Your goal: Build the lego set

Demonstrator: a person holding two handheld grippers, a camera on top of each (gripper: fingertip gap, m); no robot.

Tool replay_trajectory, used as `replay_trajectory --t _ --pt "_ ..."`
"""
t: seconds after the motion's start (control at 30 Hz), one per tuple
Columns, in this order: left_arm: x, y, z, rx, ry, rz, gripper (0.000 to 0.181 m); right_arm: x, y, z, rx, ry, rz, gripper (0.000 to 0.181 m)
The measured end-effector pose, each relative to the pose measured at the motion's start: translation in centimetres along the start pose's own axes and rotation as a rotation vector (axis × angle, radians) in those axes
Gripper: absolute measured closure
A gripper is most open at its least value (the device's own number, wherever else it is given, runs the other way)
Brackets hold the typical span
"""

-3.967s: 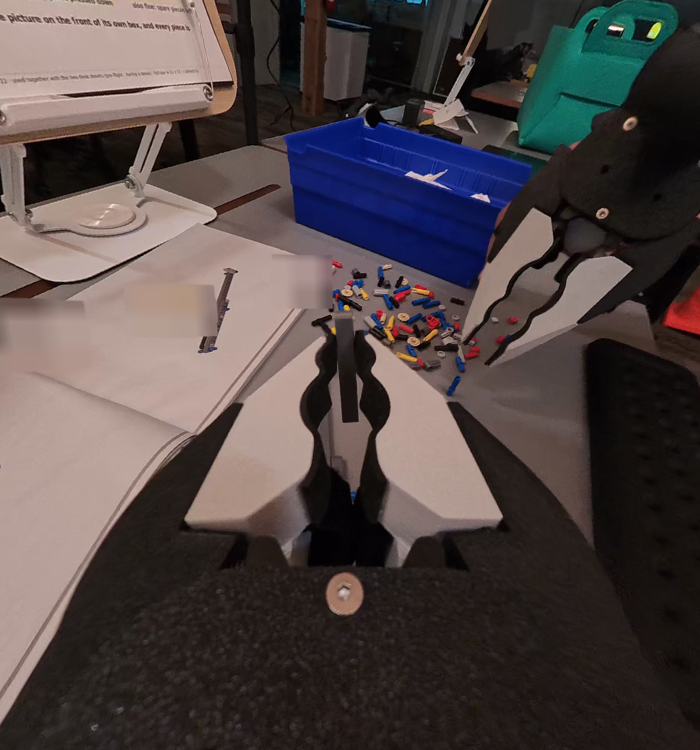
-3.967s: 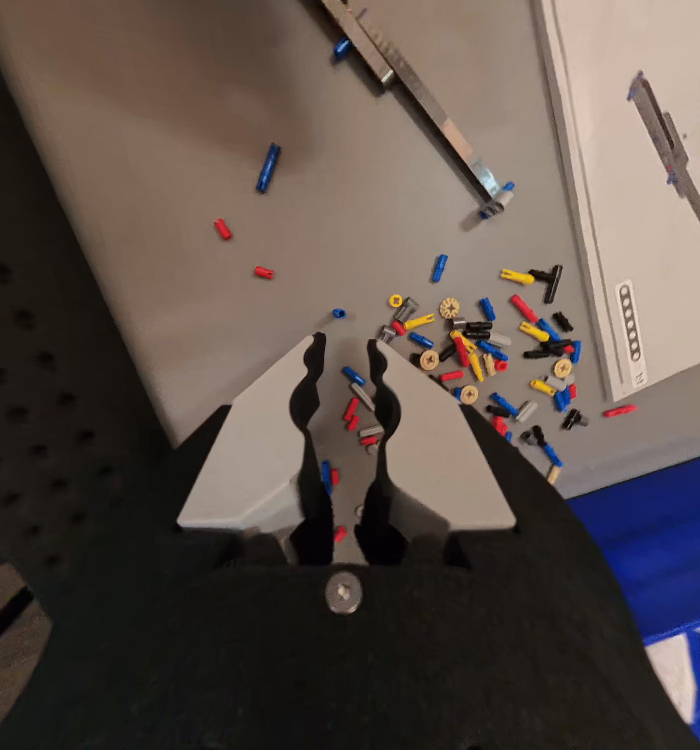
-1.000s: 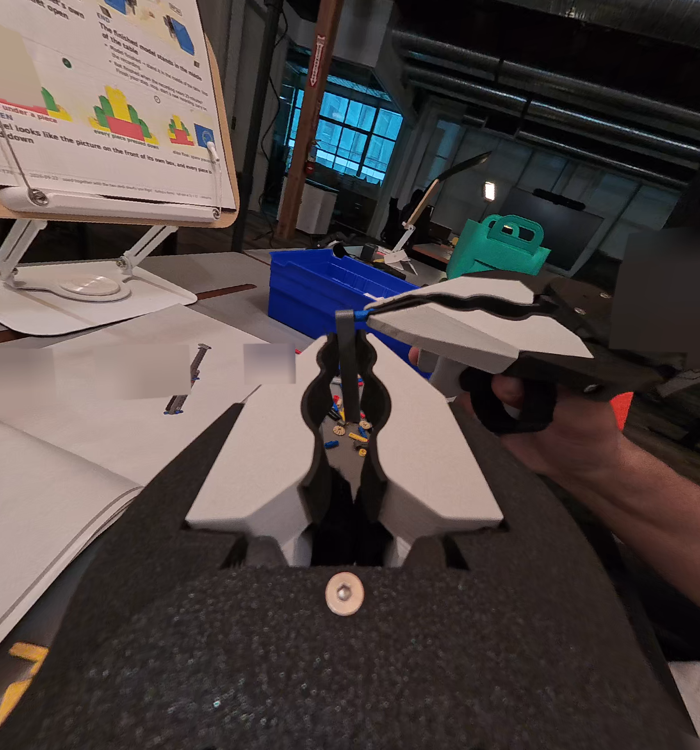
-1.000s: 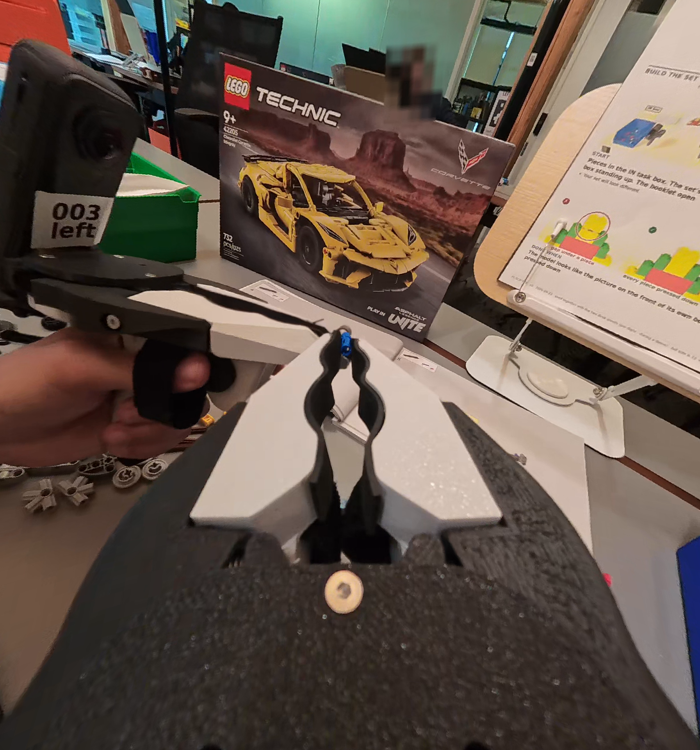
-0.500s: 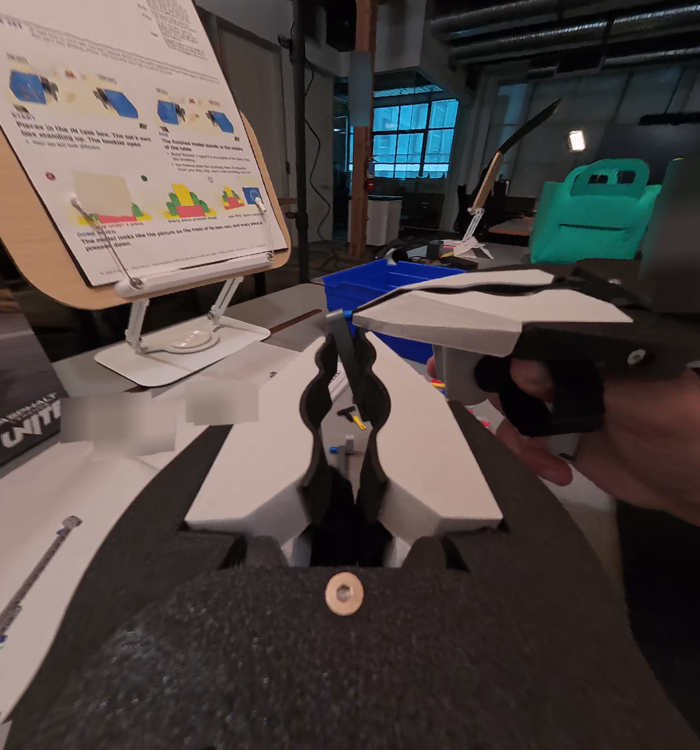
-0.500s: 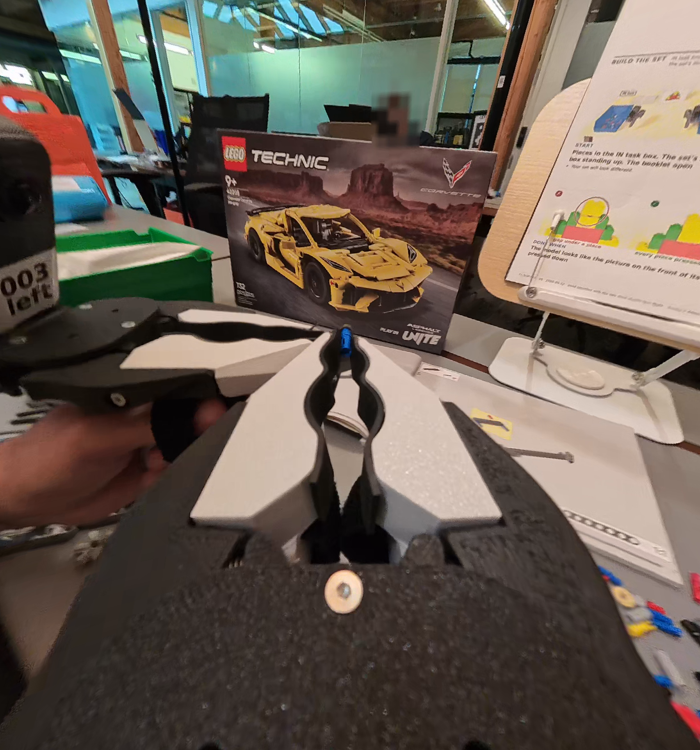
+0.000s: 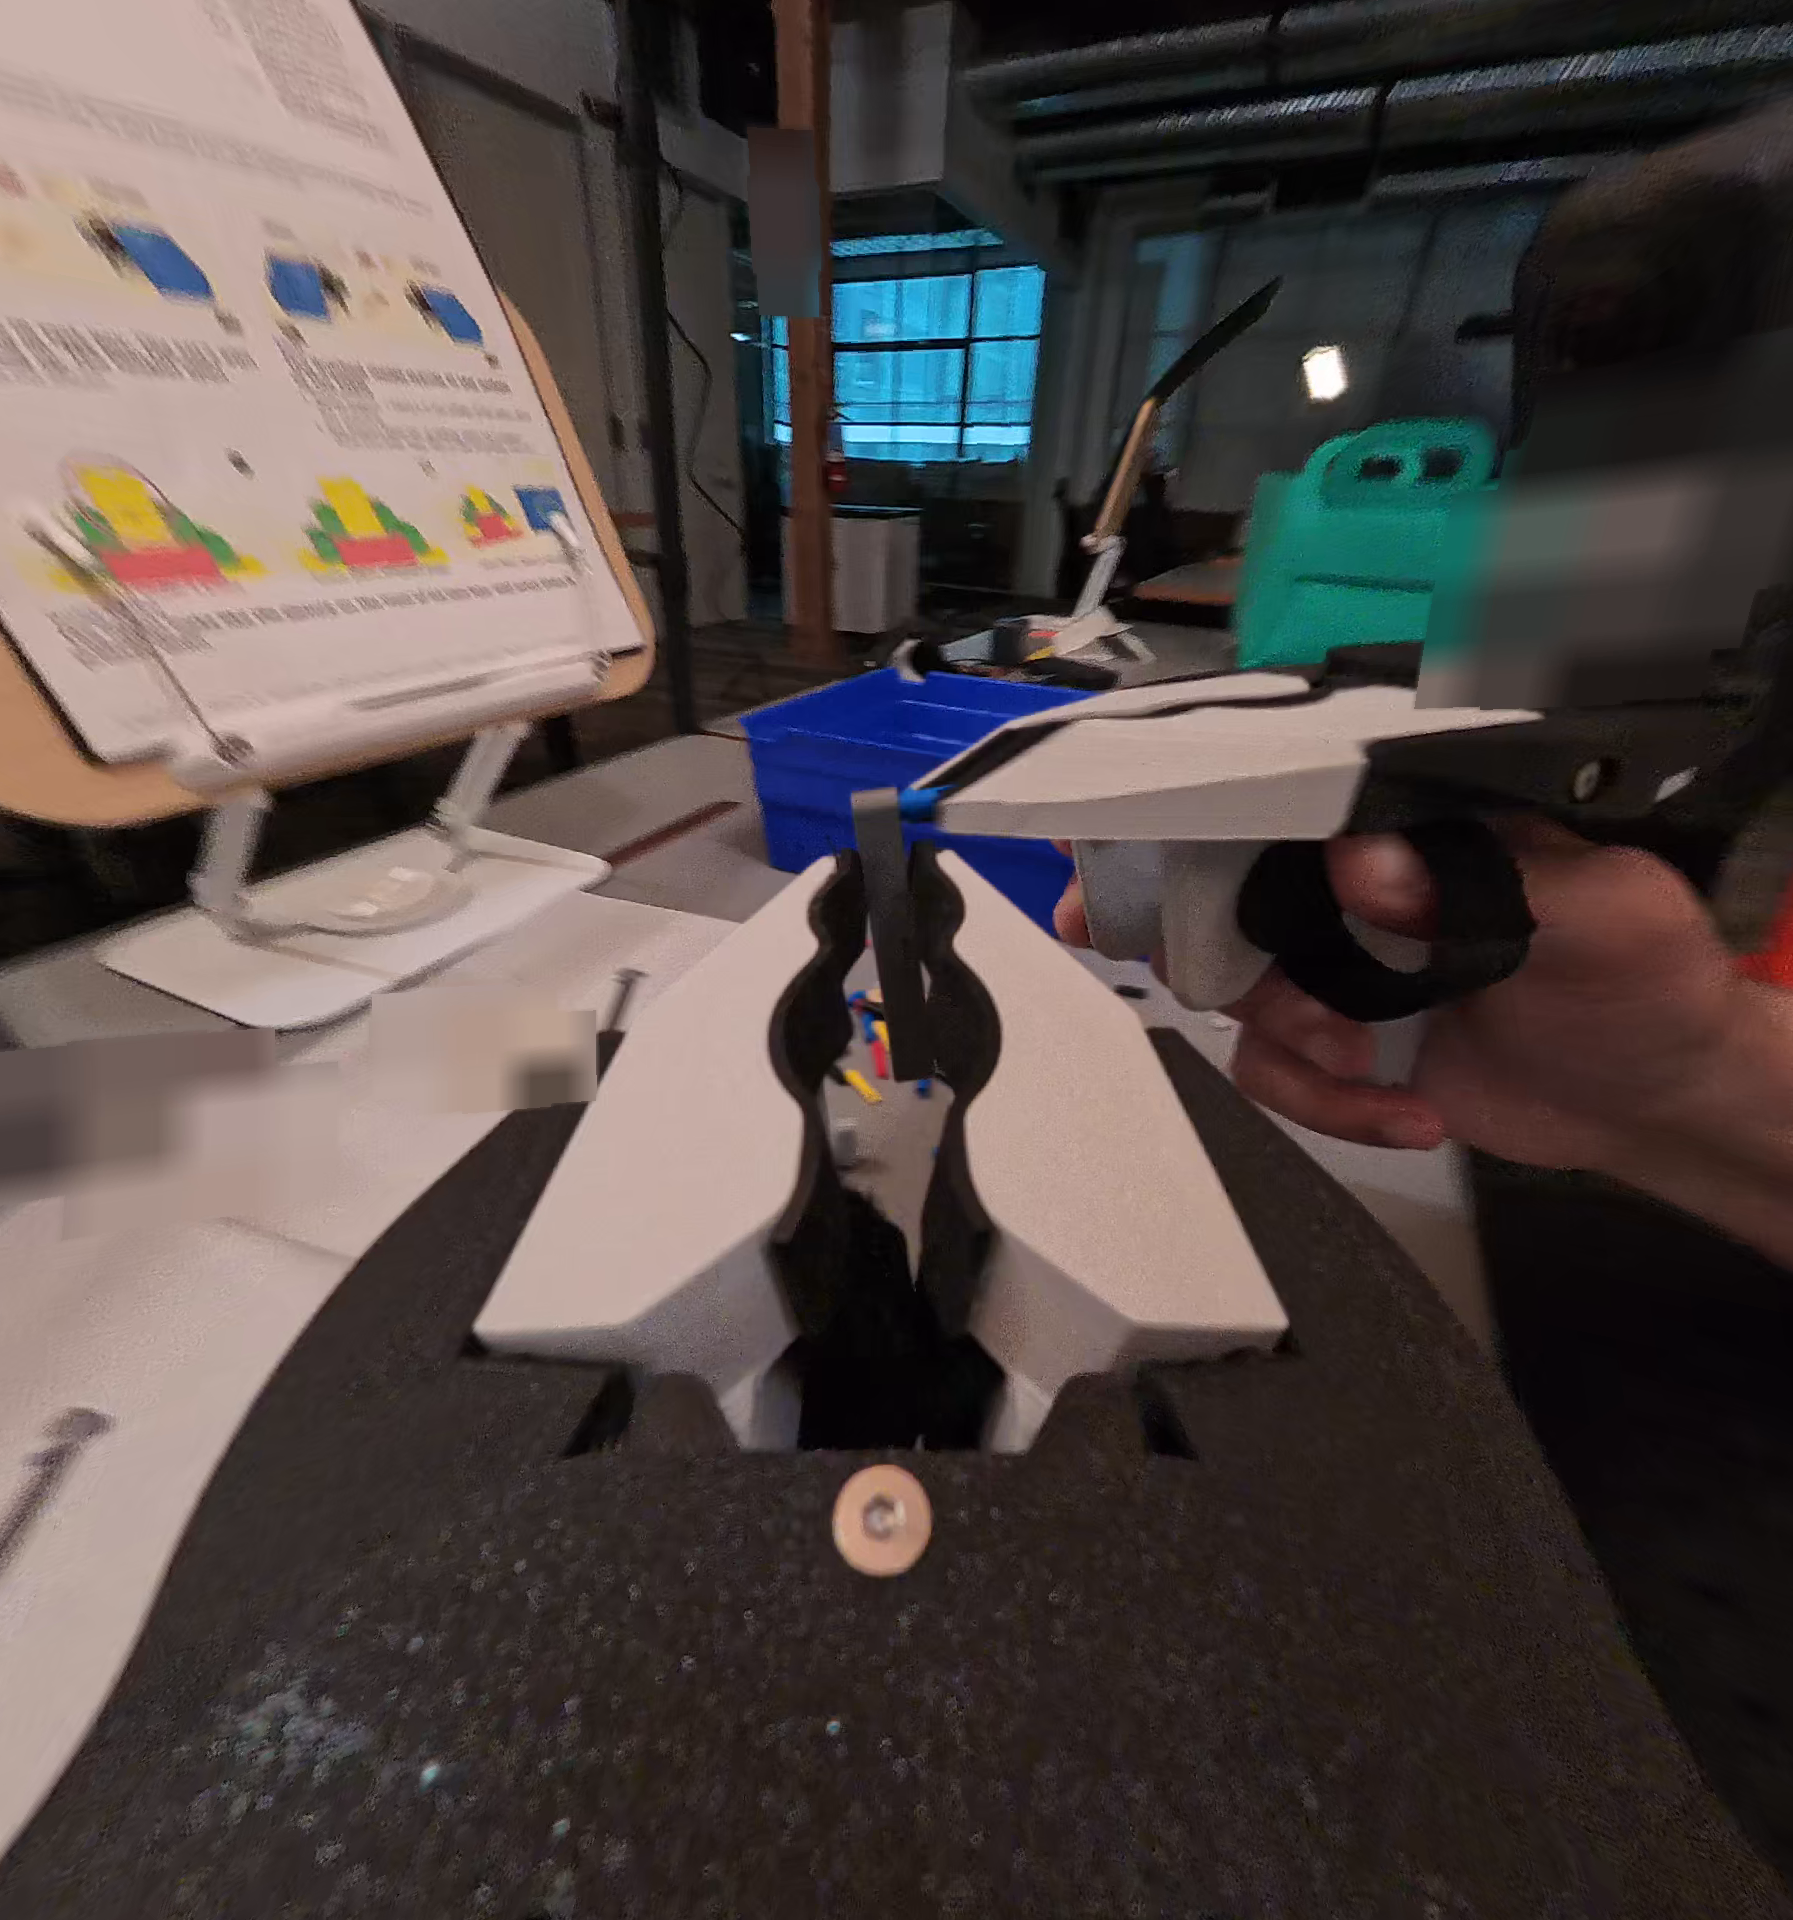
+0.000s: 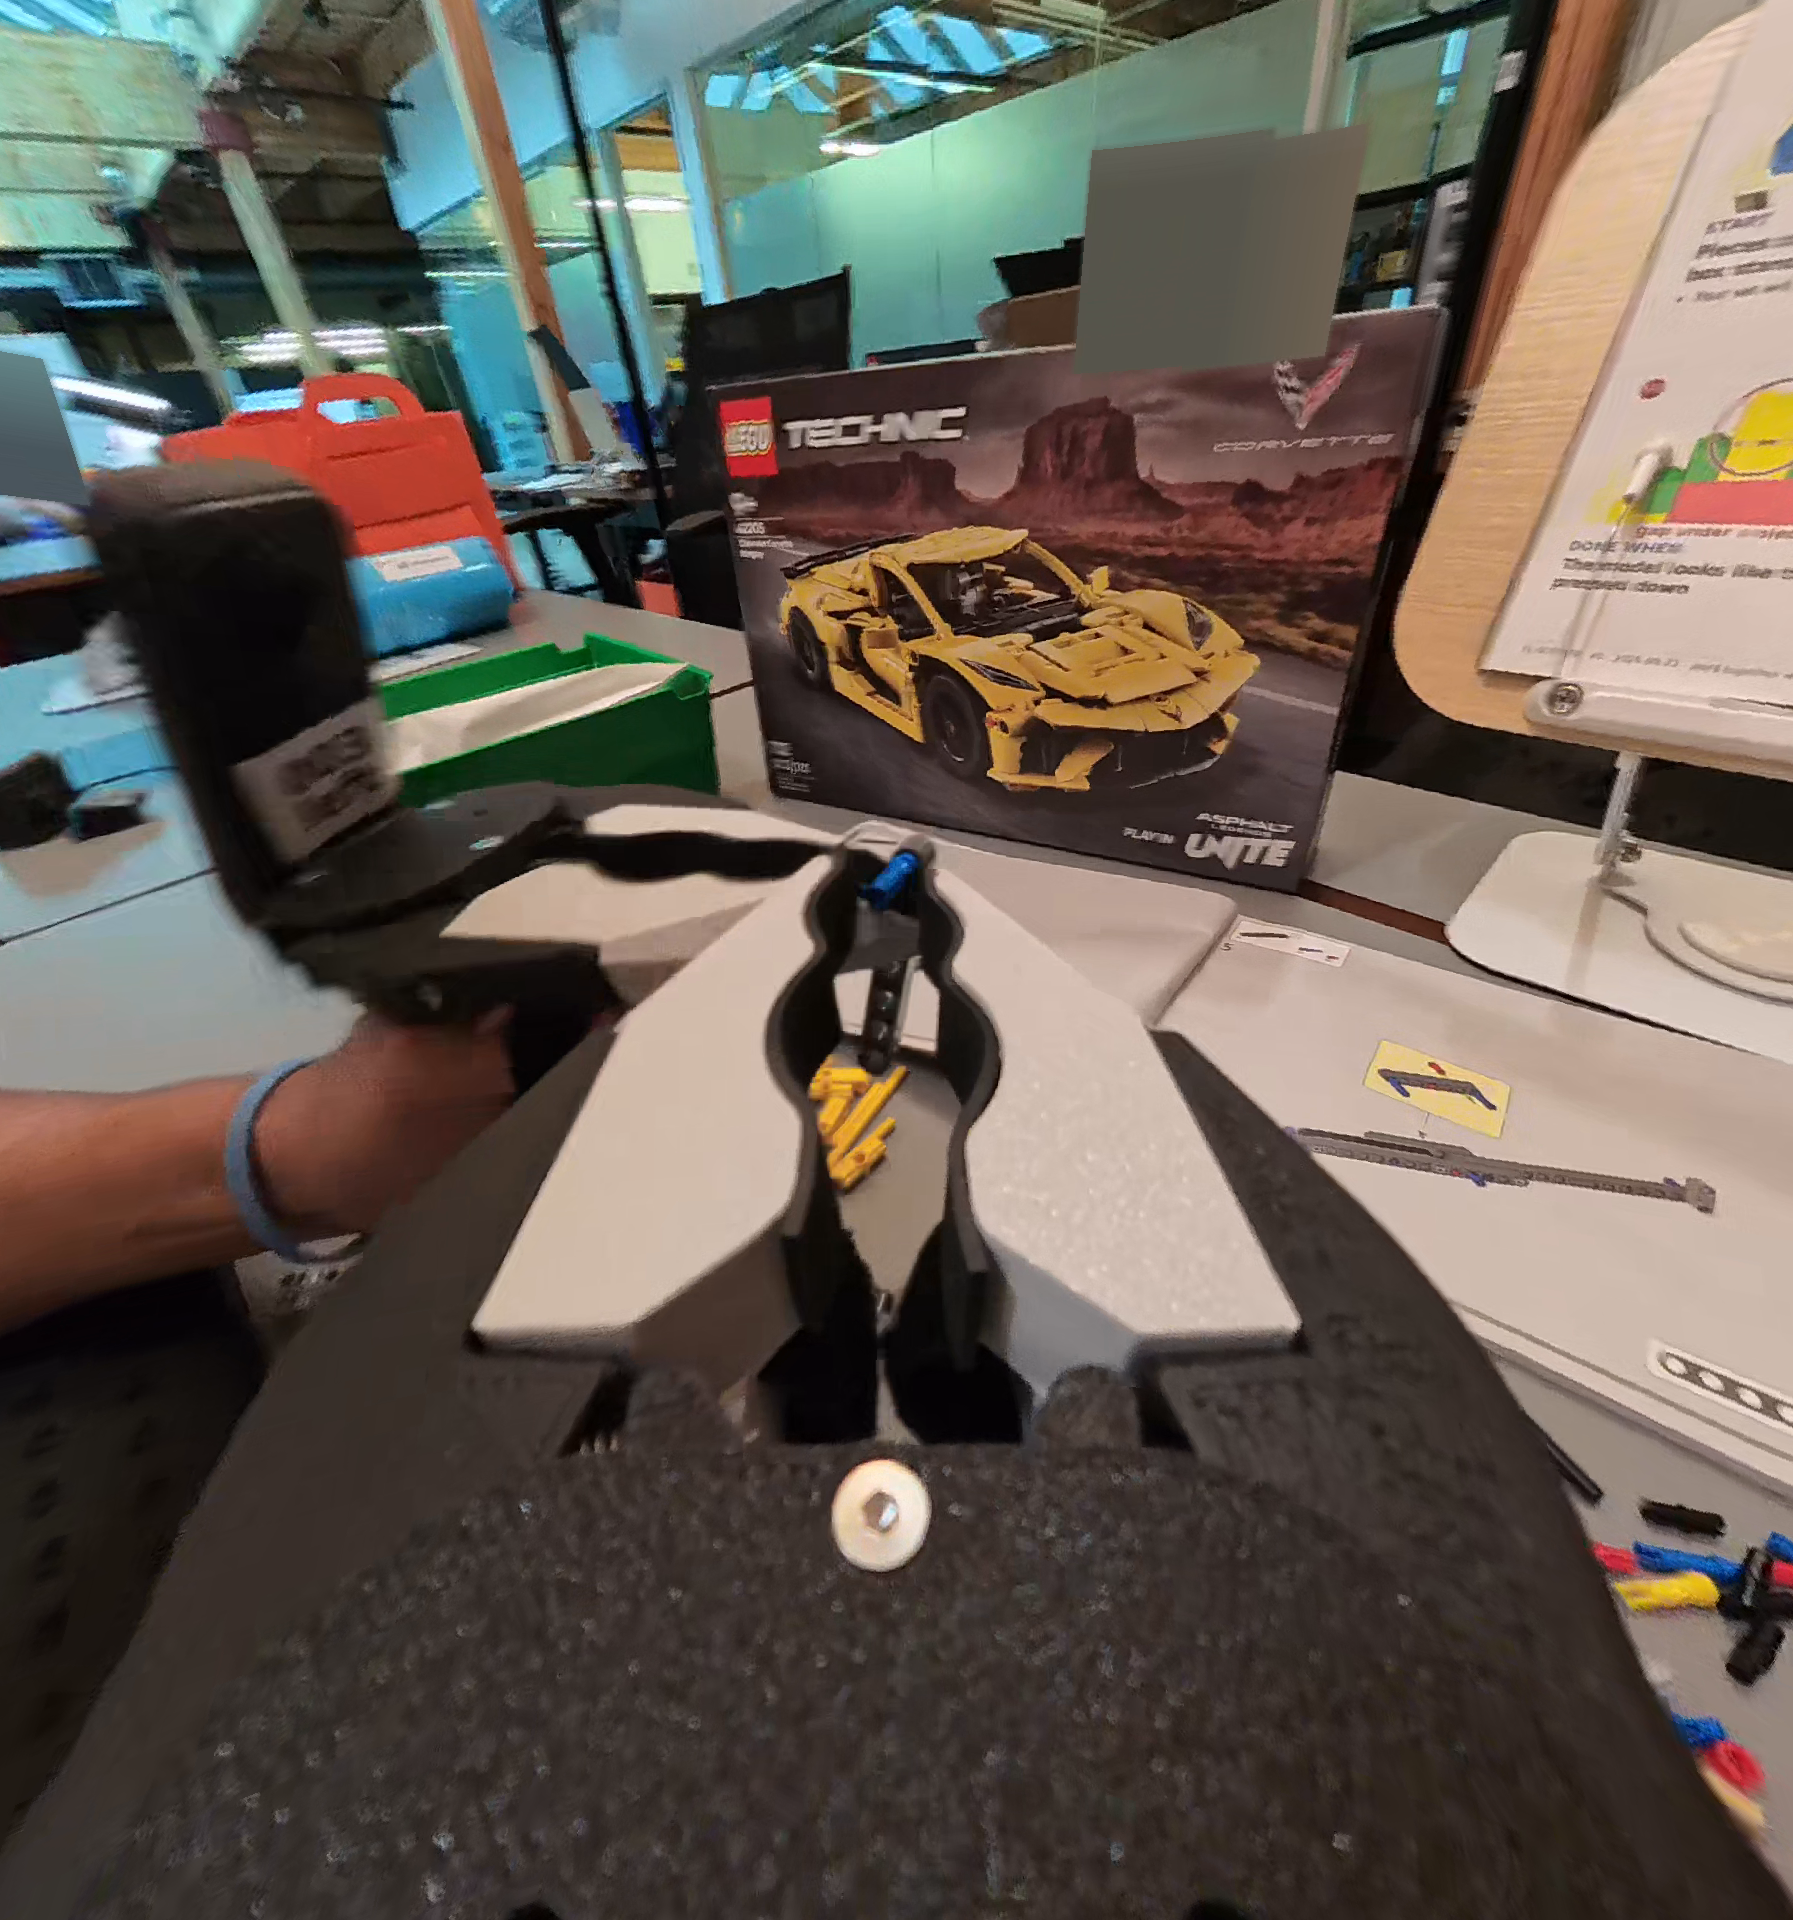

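My left gripper (image 7: 892, 873) is shut on a dark grey beam (image 7: 897, 935) and holds it upright above the table. My right gripper (image 7: 939, 805) comes in from the right, shut on a small blue pin (image 7: 918, 802) whose end touches the beam's top. In the right wrist view my right gripper (image 8: 887, 862) pinches the blue pin (image 8: 887, 881) at its tips. The left gripper (image 8: 819, 847) reaches in from the left, and the beam (image 8: 884, 1003) hangs below the pin. How deep the pin sits in the beam is hidden.
A blue bin (image 7: 850, 748) and a stand with an instruction sheet (image 7: 248, 468) are behind. The set's box (image 8: 1058, 623), a green bin (image 8: 580, 727), an open booklet (image 8: 1494, 1195), loose pins (image 8: 1723, 1579) and yellow pieces (image 8: 856, 1122) lie on the grey table. My two grippers' fingertips are within a few centimetres of each other.
Four seconds ago my right gripper was open over the loose pins. It now holds a blue pin against the beam's top. In the last half second both grippers shifted only slightly.
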State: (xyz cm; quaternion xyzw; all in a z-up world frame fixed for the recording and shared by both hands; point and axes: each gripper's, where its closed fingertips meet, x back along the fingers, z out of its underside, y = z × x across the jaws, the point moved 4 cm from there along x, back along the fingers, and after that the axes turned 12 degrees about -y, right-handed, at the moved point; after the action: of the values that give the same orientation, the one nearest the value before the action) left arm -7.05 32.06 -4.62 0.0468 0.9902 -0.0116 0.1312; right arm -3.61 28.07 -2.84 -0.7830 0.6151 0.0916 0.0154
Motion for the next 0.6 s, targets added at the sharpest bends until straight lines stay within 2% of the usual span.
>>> replay_trajectory --t 0.07,0.13,0.23,0.3,0.37,0.4,0.6 --pt "0.0 0.3 0.4 0.144 -0.001 0.057 0.175 0.9 -0.3 -0.5 -0.043 -0.025 -0.110 0.155" --pt "0.2 -0.3 0.2 0.250 -0.026 0.172 0.175 1.5 -1.4 -0.9 -0.140 -0.034 -0.183 0.133" --pt "0.4 -1.8 -0.7 0.380 -0.081 0.335 0.175 2.0 0.1 -1.0 -0.410 0.000 -0.501 0.127" --pt "0.6 -2.7 -1.1 0.399 -0.095 0.394 0.175 1.9 0.7 -0.5 -0.438 0.015 -0.570 0.128" --pt "0.5 -3.3 -1.0 0.357 -0.076 0.405 0.175 1.6 1.2 -0.4 -0.456 -0.001 -0.601 0.137" --pt "0.5 -3.5 -0.9 0.352 -0.071 0.409 0.175 1.4 1.3 -0.4 -0.474 -0.008 -0.605 0.143" --pt "0.4 -3.4 -0.9 0.352 -0.074 0.388 0.175 1.3 1.2 -0.4 -0.461 -0.053 -0.605 0.150"
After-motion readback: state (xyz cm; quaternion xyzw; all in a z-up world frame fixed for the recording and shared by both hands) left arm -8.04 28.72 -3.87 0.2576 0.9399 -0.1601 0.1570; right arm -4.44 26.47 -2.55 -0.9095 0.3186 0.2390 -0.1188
